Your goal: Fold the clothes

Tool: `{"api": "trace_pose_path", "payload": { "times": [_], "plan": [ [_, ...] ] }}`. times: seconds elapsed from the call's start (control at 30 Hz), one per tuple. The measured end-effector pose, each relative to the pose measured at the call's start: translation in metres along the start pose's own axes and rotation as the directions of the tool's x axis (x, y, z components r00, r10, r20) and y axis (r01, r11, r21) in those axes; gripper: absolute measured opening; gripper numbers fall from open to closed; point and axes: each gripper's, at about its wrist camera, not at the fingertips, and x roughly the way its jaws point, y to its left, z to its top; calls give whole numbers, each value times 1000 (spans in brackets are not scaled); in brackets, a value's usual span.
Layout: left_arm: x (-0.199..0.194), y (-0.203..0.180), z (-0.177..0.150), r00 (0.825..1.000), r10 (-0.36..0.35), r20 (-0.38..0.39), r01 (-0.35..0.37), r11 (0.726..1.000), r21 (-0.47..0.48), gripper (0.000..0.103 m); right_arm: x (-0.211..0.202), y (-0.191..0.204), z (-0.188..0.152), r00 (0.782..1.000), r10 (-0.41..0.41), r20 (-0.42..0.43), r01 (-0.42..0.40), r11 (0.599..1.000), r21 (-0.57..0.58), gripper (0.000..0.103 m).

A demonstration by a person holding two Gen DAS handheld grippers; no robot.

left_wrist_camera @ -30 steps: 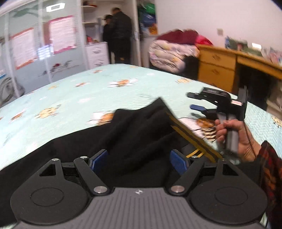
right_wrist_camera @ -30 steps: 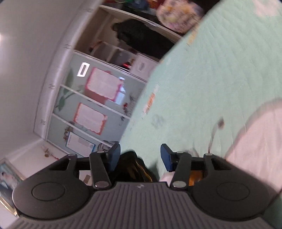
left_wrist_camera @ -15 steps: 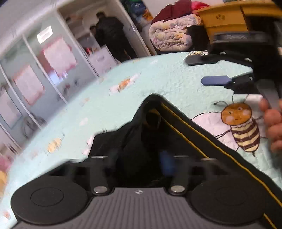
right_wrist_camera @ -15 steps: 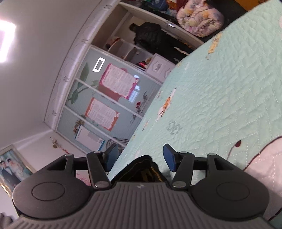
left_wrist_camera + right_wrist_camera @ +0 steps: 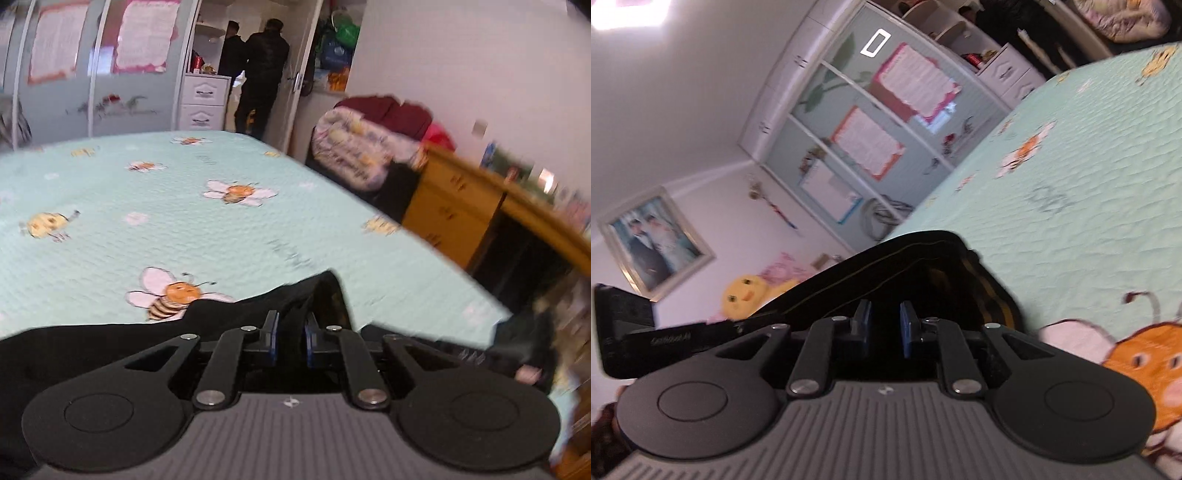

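Against the frame a second earlier: left tongs (image 5: 290, 332) stood wide over the black garment (image 5: 92, 350); now the blue pads (image 5: 272, 332) are drawn close and closing, with a fold of the black cloth pinched between them. The right tongs (image 5: 885, 325) were likewise wide with only a scrap of cloth below them; now the jaws are narrow and closing, and the garment's edge (image 5: 923, 258) rises in a peak around and between the pads. The other handset and the hand that showed at the right of the left view a second ago are gone from it; a dark handset body (image 5: 635, 332) shows at the left of the right view.

Surface: a bed (image 5: 221, 229) under a pale mint quilted cover printed with cartoon bees (image 5: 173, 295). Room: wardrobe with glazed sliding doors carrying pink-bordered posters (image 5: 144, 37), white drawer unit (image 5: 203, 99), two people in dark clothes in a doorway (image 5: 262, 74), piled bedding (image 5: 362, 151), a yellow wooden counter (image 5: 450, 206), a framed photo on the wall (image 5: 653, 243).

Garment: black, lying on the near edge of the bed, crumpled, with a yellow-striped trim (image 5: 993, 299) along one border. Both views are motion-blurred at the edges.
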Motion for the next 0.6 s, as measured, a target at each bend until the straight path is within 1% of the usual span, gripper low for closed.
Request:
{"api": "trace_pose_path", "payload": {
  "times": [0.07,0.17,0.2,0.23,0.27,0.3,0.33,0.37,0.4,0.43,0.5,0.53,0.57,0.6],
  "plan": [
    [-3,4,5,1000,-26,13,26,999,-35,10,4,-2,-1,1000,-2,-10,3,999,45,21],
    [-5,9,10,999,-47,27,49,995,-81,4,18,-2,-8,998,-33,-49,38,994,102,22],
    [-4,10,11,998,-52,27,54,994,-91,4,22,-2,-11,997,-43,-63,50,992,119,22],
    [-2,8,10,998,-57,22,59,994,-93,4,31,1,-15,995,-44,-87,56,989,135,22],
    [0,7,10,998,-62,18,63,993,-95,3,45,3,-23,990,-31,-138,53,986,159,24],
    [3,6,10,998,-67,14,68,993,-97,2,61,5,-35,975,-19,-221,62,980,190,31],
    [4,7,9,997,-72,13,73,992,-103,0,79,6,-49,944,-19,-329,91,975,205,35],
    [5,7,8,997,-74,16,75,991,-110,0,90,10,-58,916,-36,-399,115,978,174,28],
    [6,7,8,997,-69,22,71,991,-115,0,95,16,-62,904,-66,-422,125,986,113,25],
    [5,8,7,997,-66,27,69,990,-122,0,93,18,-62,906,-57,-418,111,988,106,26],
    [2,11,4,997,-65,30,68,987,-142,0,79,12,-53,934,33,-355,39,980,193,30],
    [0,10,2,998,-56,26,59,988,-142,0,72,8,-48,946,59,-319,15,974,224,32],
    [-2,8,-1,999,-47,22,50,989,-137,0,66,6,-45,957,53,-285,17,972,235,35],
    [-6,4,-6,999,-39,22,41,991,-125,3,62,5,-42,966,33,-257,30,971,237,37]
  ]
}}
